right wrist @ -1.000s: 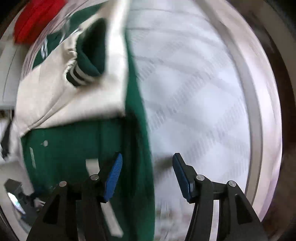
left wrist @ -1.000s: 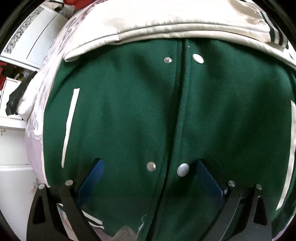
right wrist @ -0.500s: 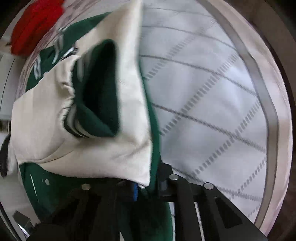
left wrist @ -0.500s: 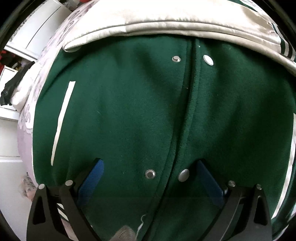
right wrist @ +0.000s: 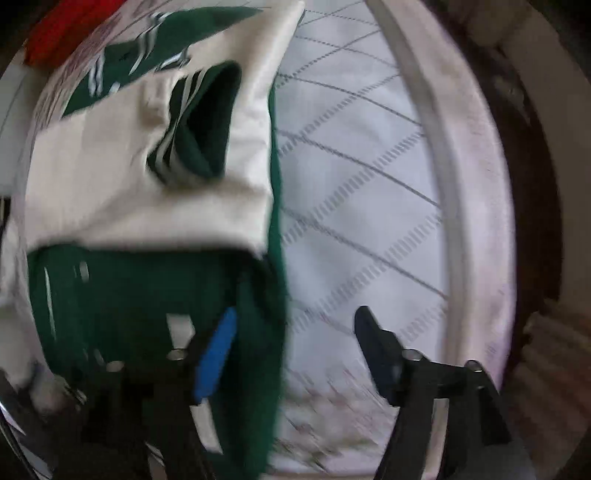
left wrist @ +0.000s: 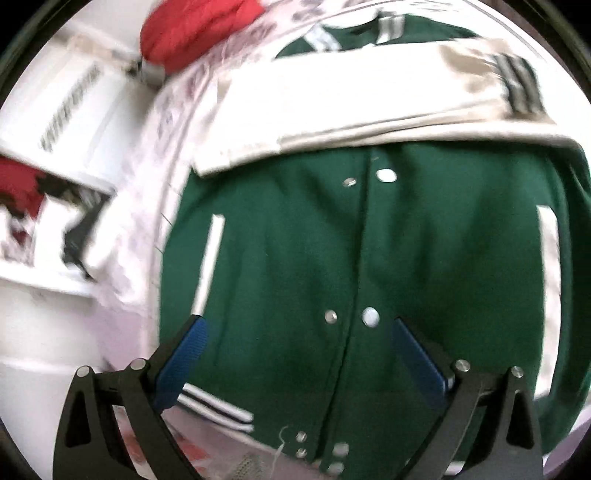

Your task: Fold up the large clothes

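A green varsity jacket (left wrist: pixel 369 258) with snap buttons lies front-up on the bed; its cream sleeves (left wrist: pixel 369 110) are folded across the chest. My left gripper (left wrist: pixel 299 328) is open above the jacket's lower front, holding nothing. In the right wrist view the jacket's right edge (right wrist: pixel 277 295) and the folded cream sleeve (right wrist: pixel 129 192) with its striped green cuff (right wrist: pixel 199 125) show. My right gripper (right wrist: pixel 295 321) is open over that edge, its left finger above green cloth, its right finger above the sheet.
The bed sheet (right wrist: pixel 351 166) is white with grey diamond lines and has a pale raised edge (right wrist: pixel 461 184). A red garment (left wrist: pixel 195 29) lies at the bed's far end. White furniture (left wrist: pixel 55 110) stands left of the bed.
My right gripper was shut on the jacket's edge by the sleeve half a second ago; now it is open and drawn back. My left gripper has pulled back, showing more of the jacket.
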{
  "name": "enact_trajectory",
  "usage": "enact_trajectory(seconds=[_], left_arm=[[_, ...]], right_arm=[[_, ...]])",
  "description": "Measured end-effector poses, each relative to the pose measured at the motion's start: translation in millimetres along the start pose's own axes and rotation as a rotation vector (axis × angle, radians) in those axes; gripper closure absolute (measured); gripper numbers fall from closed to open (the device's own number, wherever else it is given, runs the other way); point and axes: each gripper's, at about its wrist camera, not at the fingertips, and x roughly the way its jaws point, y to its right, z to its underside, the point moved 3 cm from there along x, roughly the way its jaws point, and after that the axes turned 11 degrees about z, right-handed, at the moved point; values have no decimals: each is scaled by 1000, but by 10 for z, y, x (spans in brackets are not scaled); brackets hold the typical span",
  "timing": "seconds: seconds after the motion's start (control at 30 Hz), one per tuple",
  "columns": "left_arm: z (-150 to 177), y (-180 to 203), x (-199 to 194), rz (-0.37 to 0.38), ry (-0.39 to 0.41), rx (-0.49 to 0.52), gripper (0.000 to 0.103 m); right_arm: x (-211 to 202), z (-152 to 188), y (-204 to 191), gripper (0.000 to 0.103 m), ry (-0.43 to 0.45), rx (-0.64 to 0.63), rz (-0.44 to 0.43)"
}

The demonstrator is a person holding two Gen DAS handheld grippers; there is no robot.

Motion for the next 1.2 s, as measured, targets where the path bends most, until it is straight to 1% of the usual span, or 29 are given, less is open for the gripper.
enact_trajectory(seconds=[0.07, 0.13, 0.17, 0.2, 0.23, 0.3, 0.33, 0.37, 0.43, 0.47, 0.53, 0.57, 0.6, 0.63, 0.7, 0.73, 0.77, 0.8, 0.83, 0.9, 0.97, 1.07, 1.1, 1.13, 1.17, 1.2], left_arm=[[66, 266, -182, -62, 18, 89, 0], [161, 595, -322, -76, 29, 170, 0], [212, 767, -377, -67, 27, 203, 0], [273, 986, -441, -51, 23, 243, 0], [319, 1097, -470, -42, 22, 266, 0], [438, 1497, -514, -16, 7, 330, 0], [468, 1610, -504, -9, 1, 346, 0], [539, 1802, -472, 3, -13, 377, 0], [660, 2125, -413, -16, -30, 413, 0], [724, 2282, -346, -45, -40, 436, 0], [829, 2420, -183, -104, -67, 454, 0], [894, 2466, -70, -127, -96, 455, 0], [928, 2484, -8, -146, -105, 453, 0], [935, 2486, 25, -160, -95, 444, 0], [877, 2428, 55, -191, -76, 400, 0], [859, 2397, 44, -215, -71, 388, 0], [791, 2302, 92, -264, -66, 363, 0], [770, 2247, 107, -279, -68, 344, 0], [707, 2131, 180, -287, -84, 305, 0], [626, 1984, 266, -316, -93, 263, 0], [582, 1928, 325, -321, -103, 239, 0], [556, 1838, 340, -329, -100, 211, 1], [541, 1779, 327, -321, -90, 194, 3], [529, 1714, 312, -311, -82, 186, 8], [507, 1636, 298, -299, -69, 176, 27], [493, 1572, 286, -262, -67, 161, 51]], right_arm=[[-110, 275, 288, 32, -4, -15, 68], [-206, 536, 623, 32, -5, 9, 133], [-285, 625, 667, 32, -12, 30, 156], [-329, 759, 890, 32, -19, 57, 175], [-356, 832, 1076, 32, -24, 86, 198], [-343, 1101, 1087, 32, -36, 118, 235], [-348, 1219, 1283, 32, -46, 143, 257], [-334, 1337, 1407, 32, -53, 161, 266], [-301, 1513, 1601, 32, -75, 188, 285], [-290, 1592, 1654, 32, -78, 201, 292], [-239, 1645, 1759, 32, -79, 227, 303], [-209, 1661, 1790, 32, -79, 241, 301], [-138, 1646, 1685, 32, -79, 256, 297], [-117, 1647, 1745, 32, -84, 281, 283], [-20, 1612, 1719, 32, -86, 313, 254], [63, 1579, 1683, 32, -87, 320, 241], [116, 1544, 1658, 32, -87, 324, 232], [180, 1505, 1597, 32, -84, 327, 222], [219, 1465, 1535, 32, -82, 332, 213], [231, 1390, 1397, 32, -77, 345, 189], [258, 1290, 1308, 32, -65, 350, 160], [327, 1080, 1128, 32, -38, 349, 59], [340, 982, 1063, 32, -19, 345, -5], [348, 880, 990, 32, -4, 334, -82], [382, 782, 918, 32, 9, 322, -155], [417, 680, 853, 32, 20, 312, -228]])
